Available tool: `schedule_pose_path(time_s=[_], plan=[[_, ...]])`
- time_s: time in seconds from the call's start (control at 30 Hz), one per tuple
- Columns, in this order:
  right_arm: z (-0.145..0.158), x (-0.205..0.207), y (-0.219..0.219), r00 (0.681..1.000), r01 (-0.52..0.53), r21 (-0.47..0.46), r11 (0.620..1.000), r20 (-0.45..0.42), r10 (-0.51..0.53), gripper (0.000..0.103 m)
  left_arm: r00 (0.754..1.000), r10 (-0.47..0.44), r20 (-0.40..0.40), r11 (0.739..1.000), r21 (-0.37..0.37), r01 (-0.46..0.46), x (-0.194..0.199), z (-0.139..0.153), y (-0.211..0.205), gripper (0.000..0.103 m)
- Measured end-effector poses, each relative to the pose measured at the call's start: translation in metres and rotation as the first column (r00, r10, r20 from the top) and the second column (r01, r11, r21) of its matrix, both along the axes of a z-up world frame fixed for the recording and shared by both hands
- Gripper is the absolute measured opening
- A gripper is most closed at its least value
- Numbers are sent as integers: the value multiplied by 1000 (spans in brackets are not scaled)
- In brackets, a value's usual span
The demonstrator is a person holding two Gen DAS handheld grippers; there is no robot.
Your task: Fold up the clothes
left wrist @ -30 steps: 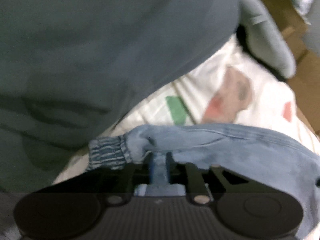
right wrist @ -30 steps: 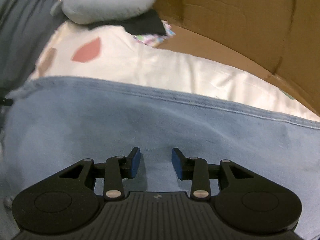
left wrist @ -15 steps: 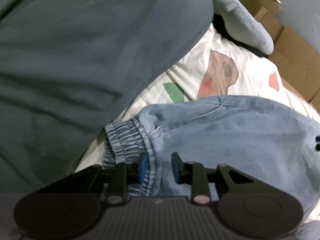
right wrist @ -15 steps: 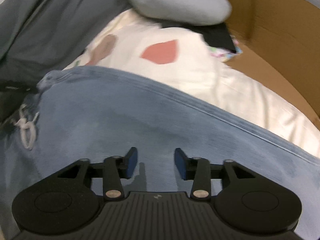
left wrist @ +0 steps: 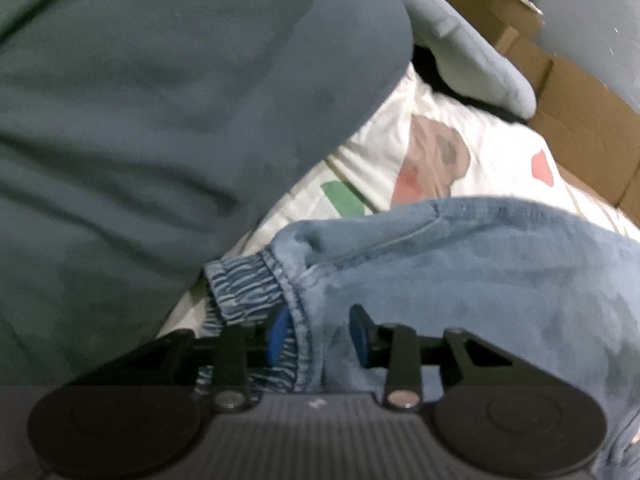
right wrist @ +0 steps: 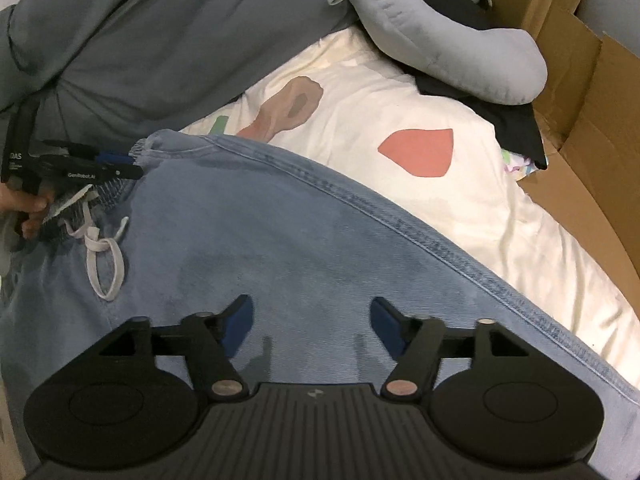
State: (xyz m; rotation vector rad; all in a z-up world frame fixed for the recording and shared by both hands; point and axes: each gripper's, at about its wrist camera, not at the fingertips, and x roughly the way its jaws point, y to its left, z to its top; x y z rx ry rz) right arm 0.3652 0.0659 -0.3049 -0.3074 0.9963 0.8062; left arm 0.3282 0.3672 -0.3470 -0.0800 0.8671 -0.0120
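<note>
Light blue denim trousers (right wrist: 280, 248) with an elastic waistband (left wrist: 244, 288) and a white drawstring (right wrist: 105, 258) lie spread on a white patterned sheet (right wrist: 400, 92). My left gripper (left wrist: 319, 332) is at the waistband corner. Its jaws are opening, and the waistband seam lies loose between the blue pads (left wrist: 277, 334), which do not press on it. The right wrist view shows that left gripper (right wrist: 120, 164) from the side, held by a hand (right wrist: 24, 204). My right gripper (right wrist: 312, 324) hovers over the middle of the denim, jaws opening wide with nothing between them.
A large grey-green cloth (left wrist: 160, 120) covers the upper left. A grey neck pillow (right wrist: 452, 52) lies on a black garment (right wrist: 516, 120) at the back. Cardboard box walls (right wrist: 592, 128) line the right side beyond the sheet.
The left jaws have let go of the waistband and spread apart. The right gripper has pulled back over the trousers, rolled, and opened much wider.
</note>
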Motion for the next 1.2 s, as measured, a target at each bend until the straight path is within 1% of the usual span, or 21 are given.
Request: schedule_pose_path(time_s=[0.03,0.17,0.23,0.3,0.4,0.5,0.6,0.7,0.77,0.83,0.93,0.97,1.0,1.1,1.2], plan=[[2,-1,2,1000,3,-4,1000,-4,-3,77,1000,9,2,1000,-8,-9,-1,4,-1,36],[9,-6,11,1000,-9,-6,1000,-15,9,80,1000,-15,-5,1000,-19,15,-17,20,-10,36],[12,-11,15,1000,-19,-9,1000,-11,19,81,1000,-6,-22,999,-36,5,-29,22,-13,36],[13,-15,18,1000,-24,-11,1000,-16,23,82,999,26,-22,999,-46,-27,-45,19,-13,36],[12,-20,23,999,-33,-6,999,-32,32,82,998,45,-41,997,-58,-47,-61,7,-6,36],[8,-25,32,997,-68,-5,998,-24,68,82,995,91,-33,993,-72,-93,-65,-1,4,35],[0,-27,42,996,-88,-5,996,-13,88,81,994,109,4,990,-89,-108,-61,-2,8,35],[-14,-27,52,994,-108,-12,994,-8,108,78,996,87,27,992,-92,-84,-45,-2,5,35],[-26,-24,60,993,-116,-25,993,-17,116,65,996,79,35,993,-95,-75,-34,-3,2,34],[-38,-21,67,993,-112,-33,993,-25,111,60,997,73,39,993,-101,-69,-21,-5,-1,32],[-49,-20,79,994,-105,-27,994,-22,104,60,996,84,28,993,-90,-81,-8,-14,-4,32],[-51,-20,83,994,-105,-25,994,-21,104,60,995,102,22,990,-100,-99,-6,-17,-3,32],[-53,-21,86,995,-102,-22,995,-21,102,60,992,130,8,986,-111,-128,-3,-21,0,29],[-57,-21,94,995,-95,-13,995,-21,95,60,984,175,-14,978,-112,-176,1,-33,6,20],[-60,-21,102,996,-84,-11,996,-10,84,60,984,180,-18,977,-117,-181,3,-37,10,19]])
